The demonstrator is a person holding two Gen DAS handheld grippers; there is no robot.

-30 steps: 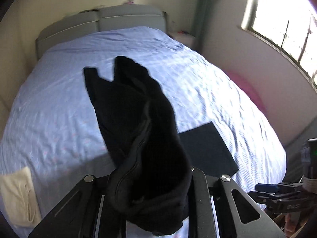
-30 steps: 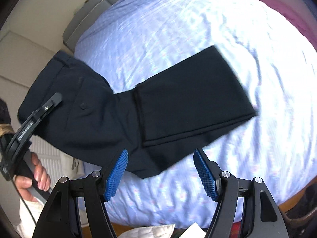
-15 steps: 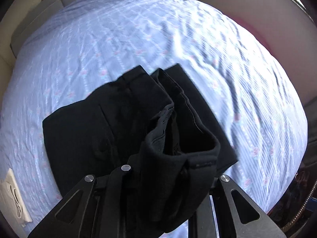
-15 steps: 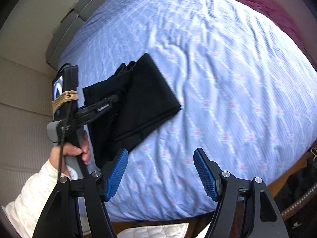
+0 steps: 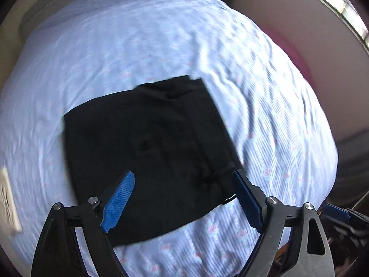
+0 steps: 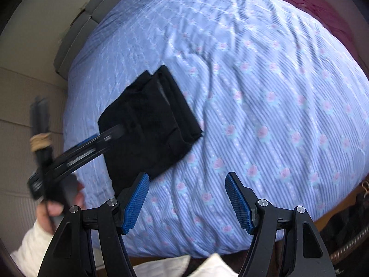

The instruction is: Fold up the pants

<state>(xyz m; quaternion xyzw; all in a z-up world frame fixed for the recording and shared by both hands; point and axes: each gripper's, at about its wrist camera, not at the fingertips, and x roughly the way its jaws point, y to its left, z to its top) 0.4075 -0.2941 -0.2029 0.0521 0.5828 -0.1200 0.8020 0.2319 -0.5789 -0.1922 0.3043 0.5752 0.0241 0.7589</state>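
The black pants lie folded into a compact rectangle on the blue striped bedsheet. My left gripper is open and empty just above the near edge of the folded pants, its blue pads on either side. In the right wrist view the pants lie left of centre on the bedsheet, with the left gripper blurred over their left part. My right gripper is open and empty, above bare sheet to the right of the pants.
A grey headboard stands at the far end of the bed. A pink item lies past the bed's far right side. A cream cloth lies at the sheet's left edge. A window is at the upper right.
The left gripper has let go of the pants' waist end, which now lies flat on the folded stack. Its jaws have opened. The right gripper has stayed open, away from the pants.
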